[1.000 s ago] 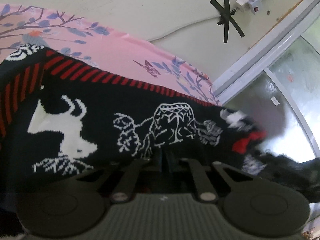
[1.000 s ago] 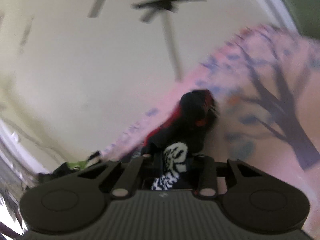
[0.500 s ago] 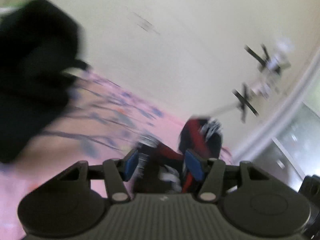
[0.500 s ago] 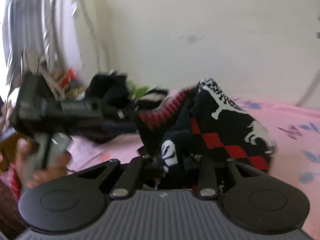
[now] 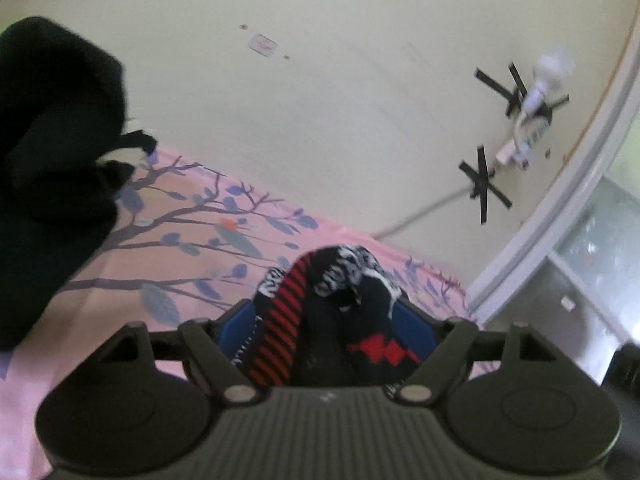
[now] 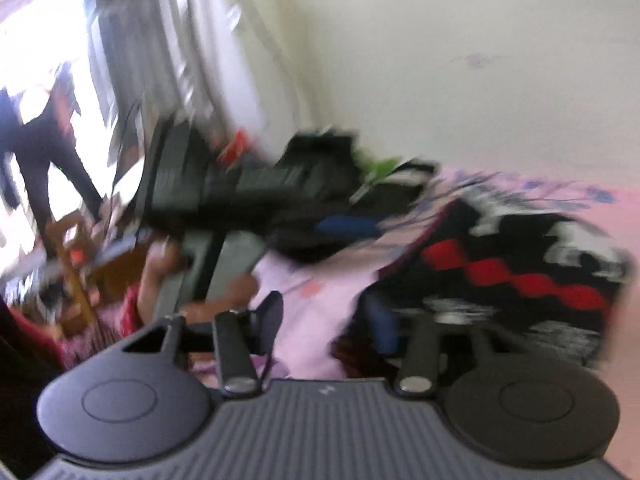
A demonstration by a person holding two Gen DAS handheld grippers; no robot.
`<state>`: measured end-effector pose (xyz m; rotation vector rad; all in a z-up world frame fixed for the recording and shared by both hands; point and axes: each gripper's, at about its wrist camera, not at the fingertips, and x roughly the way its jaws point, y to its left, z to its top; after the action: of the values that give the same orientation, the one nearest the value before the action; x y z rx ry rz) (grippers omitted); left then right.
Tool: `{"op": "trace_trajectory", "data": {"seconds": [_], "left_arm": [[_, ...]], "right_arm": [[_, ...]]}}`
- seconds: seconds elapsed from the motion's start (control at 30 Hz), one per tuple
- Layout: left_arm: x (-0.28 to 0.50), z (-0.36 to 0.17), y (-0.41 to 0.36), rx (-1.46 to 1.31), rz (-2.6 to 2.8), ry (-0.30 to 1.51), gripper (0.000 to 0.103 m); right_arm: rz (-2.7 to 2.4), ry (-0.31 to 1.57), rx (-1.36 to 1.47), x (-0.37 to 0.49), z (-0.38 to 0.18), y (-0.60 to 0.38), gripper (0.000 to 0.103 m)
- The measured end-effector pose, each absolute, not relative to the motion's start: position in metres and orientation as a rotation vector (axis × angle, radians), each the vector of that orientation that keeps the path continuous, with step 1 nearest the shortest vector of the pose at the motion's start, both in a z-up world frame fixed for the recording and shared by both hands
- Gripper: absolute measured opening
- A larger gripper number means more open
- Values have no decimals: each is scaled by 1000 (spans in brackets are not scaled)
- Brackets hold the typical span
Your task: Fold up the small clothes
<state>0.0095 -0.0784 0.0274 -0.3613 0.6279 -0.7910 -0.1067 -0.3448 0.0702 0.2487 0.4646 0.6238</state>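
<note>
A small black knit garment (image 5: 340, 312) with red stripes and white patterns lies bunched on the pink floral sheet (image 5: 180, 240). My left gripper (image 5: 326, 328) is open, its blue-padded jaws spread either side of the bunched cloth. In the blurred right wrist view, the same garment (image 6: 520, 264) lies on the sheet to the right. My right gripper (image 6: 326, 320) is open with bare sheet between its jaws, the garment beside its right finger. The left gripper, held in a hand, also shows in the right wrist view (image 6: 248, 188).
A pile of dark clothes (image 5: 52, 152) sits at the left of the sheet, and it also shows in the right wrist view (image 6: 340, 168). A cream wall (image 5: 340, 100) with a taped power strip (image 5: 532, 112) stands behind. A window frame (image 5: 560, 220) is at right.
My right gripper has opened and let go of the garment, which now lies on the sheet. My left gripper opened earlier and stays open around the bunched cloth. Both views swung quickly.
</note>
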Motion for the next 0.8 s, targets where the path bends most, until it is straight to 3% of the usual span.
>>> {"op": "trace_trajectory", "data": {"seconds": [0.27,0.4,0.47,0.5,0.7,0.8], "left_arm": [[-23,22,-106,-166,-759,624,80],[-29,10,-112,-50,-676,654,71],[-23,0,-109,-51,-635,695,71],[-19,-4,-104,-81,-632,714,72],[-6,-13,-96,-160,-639,755,79],[-8,-10,-99,-130,-627,753,83]], "right_arm": [[405,417,348,-62,89,-385,19],[428,524,275,-12,75,-351,19],[390,628,194,16,60,-331,19],[380,651,149,24,49,-326,13],[386,639,175,27,45,-328,11],[397,602,234,20,42,-338,20]]}}
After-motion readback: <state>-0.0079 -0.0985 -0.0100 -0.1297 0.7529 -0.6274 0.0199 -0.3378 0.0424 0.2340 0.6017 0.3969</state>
